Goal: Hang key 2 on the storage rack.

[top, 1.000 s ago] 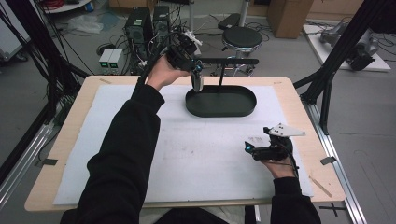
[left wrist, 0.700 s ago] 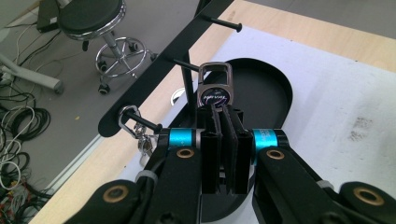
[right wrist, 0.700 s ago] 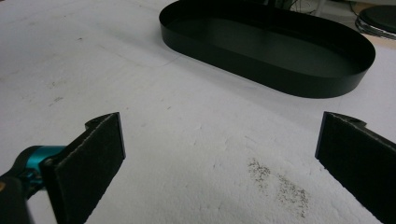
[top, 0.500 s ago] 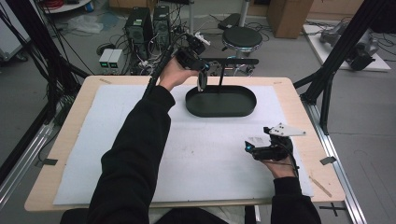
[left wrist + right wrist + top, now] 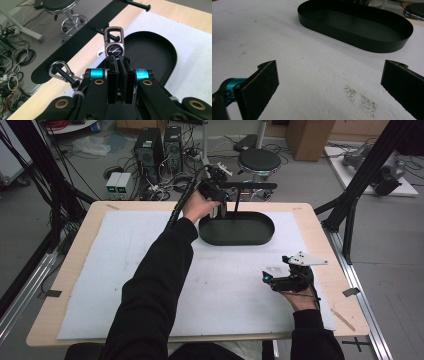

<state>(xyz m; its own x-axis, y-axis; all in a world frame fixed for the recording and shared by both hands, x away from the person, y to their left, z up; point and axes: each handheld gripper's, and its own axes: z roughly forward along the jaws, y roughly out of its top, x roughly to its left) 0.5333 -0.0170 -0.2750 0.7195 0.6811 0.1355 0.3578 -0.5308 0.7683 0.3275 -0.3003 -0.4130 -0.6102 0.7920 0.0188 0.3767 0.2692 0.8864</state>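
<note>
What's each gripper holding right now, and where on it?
The left gripper pinches a key fob by its lower end, clip loop free. The right gripper holds nothing.

The left claw (image 5: 218, 205), clamped on a silver metal carabiner keychain with a round black emblem (image 5: 113, 46), has travelled rightward and downward from its position a second ago, closing on the black metal hook rack with horizontal pegs (image 5: 248, 185). The keychain's clip loop now sits at a peg. The black sleeve (image 5: 155, 285) has extended farther across the table.
</note>
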